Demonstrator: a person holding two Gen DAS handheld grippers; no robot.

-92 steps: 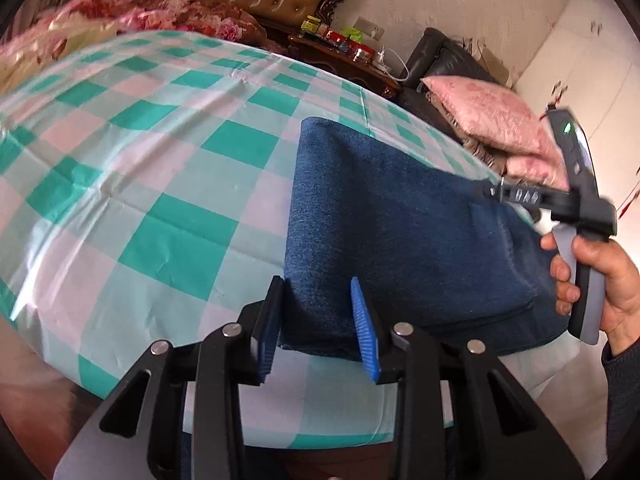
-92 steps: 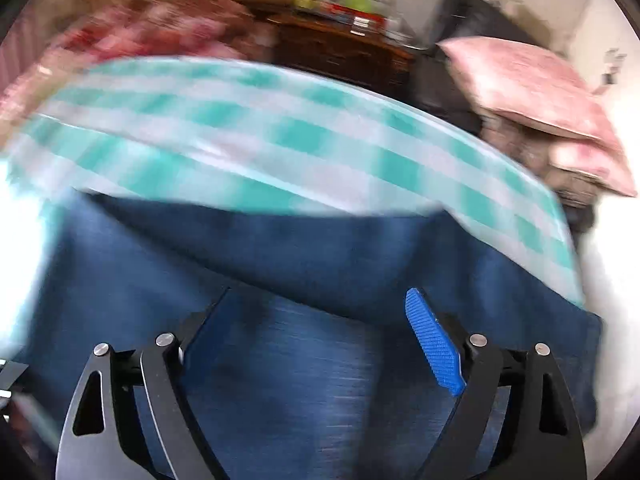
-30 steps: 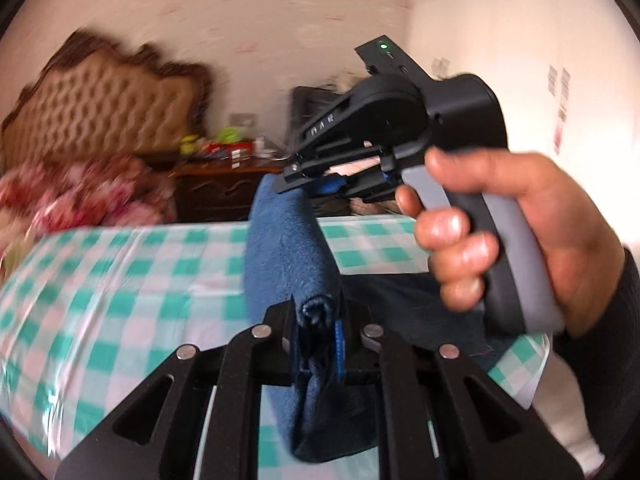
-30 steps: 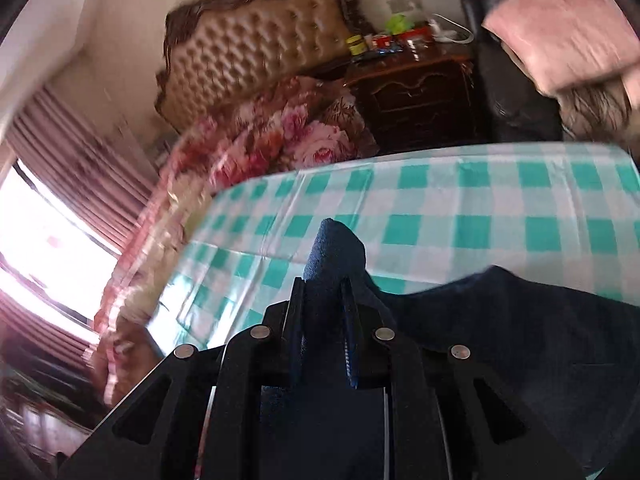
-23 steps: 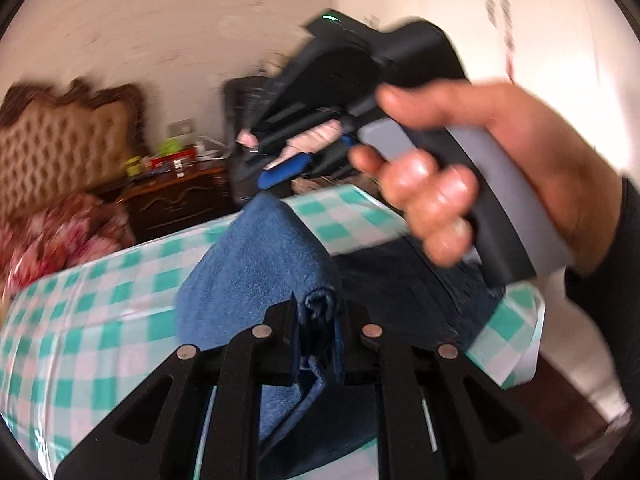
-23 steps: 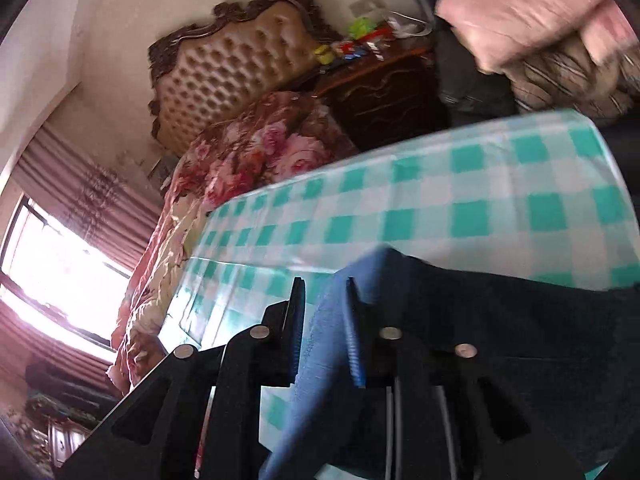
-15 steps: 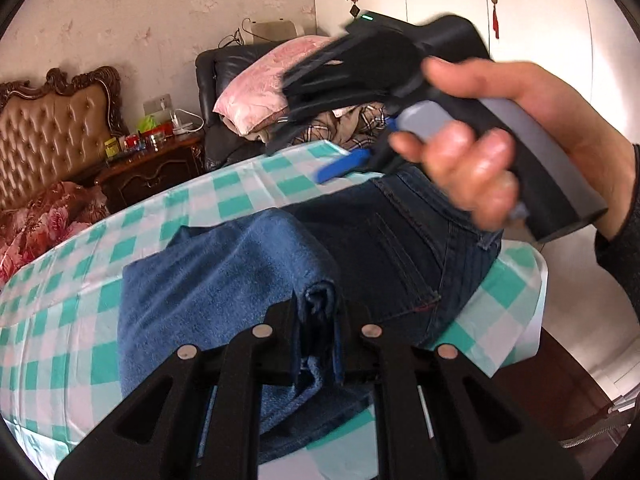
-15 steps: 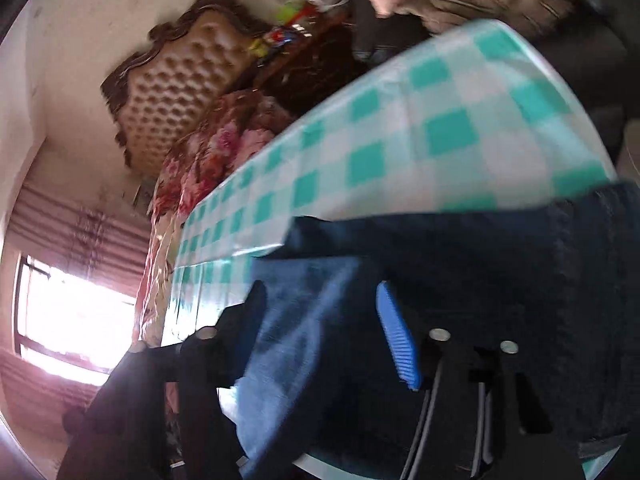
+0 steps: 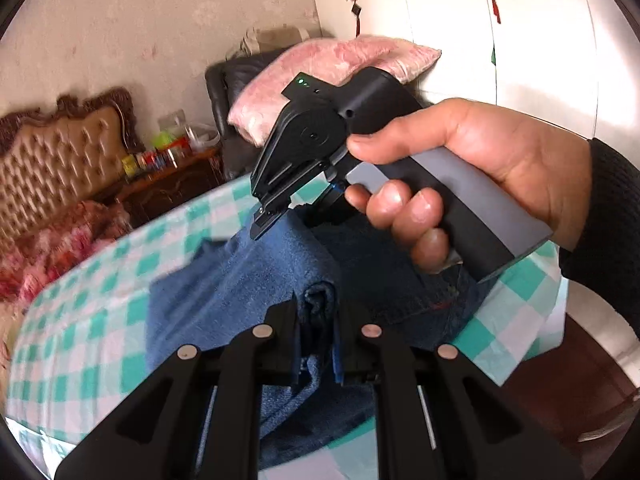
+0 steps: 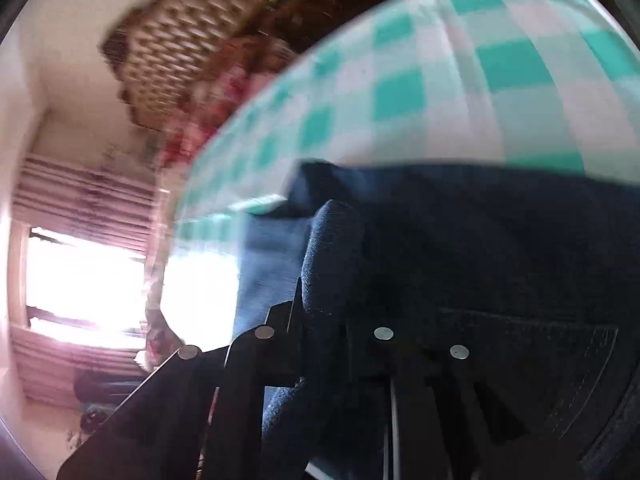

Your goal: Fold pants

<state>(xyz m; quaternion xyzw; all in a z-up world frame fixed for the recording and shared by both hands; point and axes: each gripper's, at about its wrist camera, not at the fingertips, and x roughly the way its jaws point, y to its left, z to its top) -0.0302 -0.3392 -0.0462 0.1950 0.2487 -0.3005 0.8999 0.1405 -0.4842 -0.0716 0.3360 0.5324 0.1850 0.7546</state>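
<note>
Bench: a bench (image 9: 100,320) under a teal-and-white checked cloth carried the pants.
Room: behind the bench stood a tufted tan headboard (image 9: 56,160), a dark wooden side cabinet (image 9: 172,184) with small bottles on it, and a black chair (image 9: 228,120) holding a pink pillow (image 9: 340,68); white wardrobe doors (image 9: 520,40) stood right of the pillow.
Pants: blue denim pants (image 9: 240,280) lay on the near right part of the bench, one lighter layer folded over the darker seat part; a back pocket with stitching showed (image 10: 540,360).
Left gripper: the left gripper (image 9: 316,332) was clamped on a rolled fold of the denim, jaws nearly together, at the near edge of the pants.
Right gripper: the right gripper (image 10: 324,320) had just been closing and pinched a raised ridge of dark denim between its jaws; this view was blurred.
Right hand: the right hand (image 9: 480,184) wrapped its grey handle above the pants, with a dark sleeve (image 9: 604,232) at the wrist.
</note>
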